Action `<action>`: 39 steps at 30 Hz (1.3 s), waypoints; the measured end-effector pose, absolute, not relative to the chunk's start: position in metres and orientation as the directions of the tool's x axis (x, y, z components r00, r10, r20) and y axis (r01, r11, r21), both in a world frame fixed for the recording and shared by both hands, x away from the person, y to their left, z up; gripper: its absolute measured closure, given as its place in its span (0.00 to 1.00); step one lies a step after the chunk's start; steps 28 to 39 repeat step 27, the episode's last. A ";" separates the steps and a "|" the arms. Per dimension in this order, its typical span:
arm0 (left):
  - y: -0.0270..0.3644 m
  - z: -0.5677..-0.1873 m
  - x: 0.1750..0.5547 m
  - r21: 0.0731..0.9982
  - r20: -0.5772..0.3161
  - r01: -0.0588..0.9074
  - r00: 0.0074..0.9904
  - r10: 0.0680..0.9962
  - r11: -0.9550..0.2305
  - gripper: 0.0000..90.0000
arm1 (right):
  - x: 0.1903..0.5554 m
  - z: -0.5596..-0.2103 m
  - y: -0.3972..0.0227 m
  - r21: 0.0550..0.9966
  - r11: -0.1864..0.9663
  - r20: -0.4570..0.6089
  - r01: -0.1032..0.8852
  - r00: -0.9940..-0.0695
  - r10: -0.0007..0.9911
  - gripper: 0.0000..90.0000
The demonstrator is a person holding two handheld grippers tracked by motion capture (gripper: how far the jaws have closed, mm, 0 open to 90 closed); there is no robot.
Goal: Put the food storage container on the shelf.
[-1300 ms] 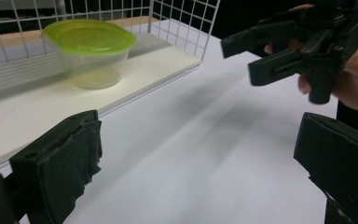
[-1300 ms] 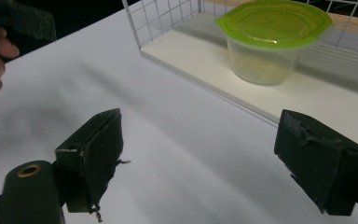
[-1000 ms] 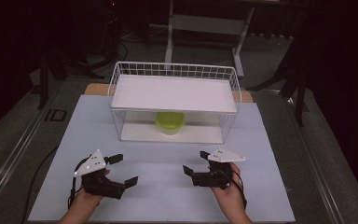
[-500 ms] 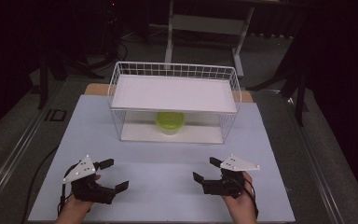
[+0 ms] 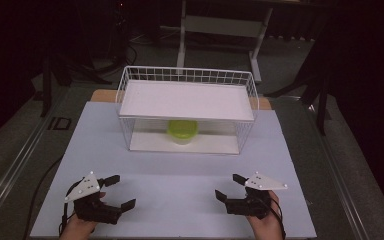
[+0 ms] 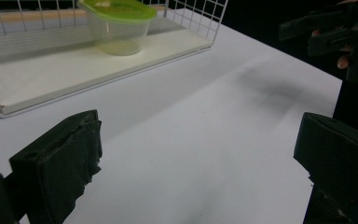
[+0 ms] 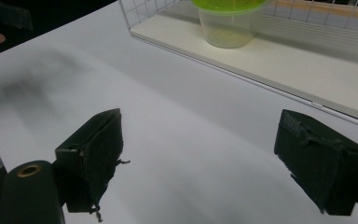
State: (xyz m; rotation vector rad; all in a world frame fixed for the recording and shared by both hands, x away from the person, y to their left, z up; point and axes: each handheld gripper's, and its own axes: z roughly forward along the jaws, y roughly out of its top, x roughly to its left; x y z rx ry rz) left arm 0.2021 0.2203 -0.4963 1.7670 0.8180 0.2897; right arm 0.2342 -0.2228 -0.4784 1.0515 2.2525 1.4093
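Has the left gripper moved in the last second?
Yes. The left gripper has drawn back toward the person and a little leftward, farther from the wire rack, with its fingers apart.

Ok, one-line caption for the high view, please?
Two open claws, left and right, rest on the white table before a wire rack sheltering a green-lidded tub.

Dark room, grey floor [image 5: 290, 60], white-legged stand [image 5: 220, 27] behind the white table [image 5: 180, 195], dim light

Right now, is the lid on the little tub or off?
On. The green lid sits flat over the clear tub on the wire rack's lower shelf.
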 end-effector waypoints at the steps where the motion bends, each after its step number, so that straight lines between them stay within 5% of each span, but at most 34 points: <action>1: 0.221 -0.497 0.202 0.914 -0.197 0.377 0.731 0.653 -0.146 0.02 | 0.234 -0.479 -0.223 0.863 0.262 0.134 0.431 -0.696 0.706 0.17; 39: 0.215 -0.502 0.201 0.915 -0.196 0.374 0.744 0.639 -0.154 0.02 | 0.240 -0.498 -0.228 0.856 0.301 0.111 0.420 -0.718 0.687 0.17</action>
